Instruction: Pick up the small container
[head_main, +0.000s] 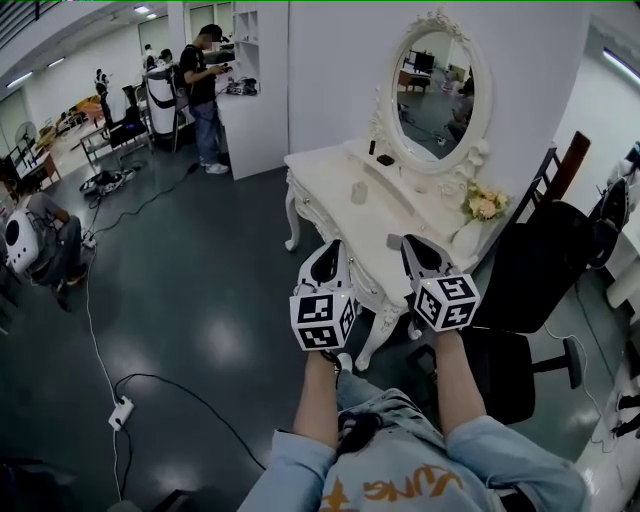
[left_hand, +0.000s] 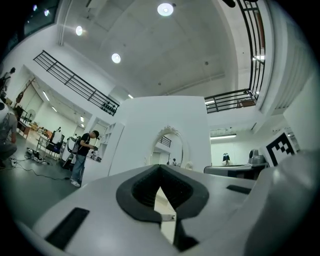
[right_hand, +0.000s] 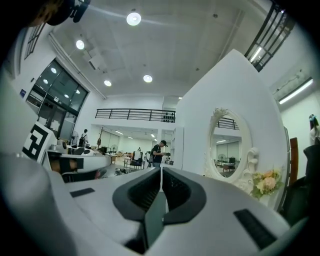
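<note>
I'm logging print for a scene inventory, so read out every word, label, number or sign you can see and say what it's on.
"JUNG", roughly: orange letters on the person's shirt, creased, so uncertain.
Left marker cube and right marker cube: black-and-white square patterns, no letters or digits.
Small container on the dressing table: too small to show any label.

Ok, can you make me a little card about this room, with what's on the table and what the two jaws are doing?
table: white dressing table with an oval mirror
on it: small container and flowers, standing apart
left gripper: jaws together, nothing held
right gripper: jaws together, nothing held
container: untouched, farther along the table than both grippers
beside table: black chair
</note>
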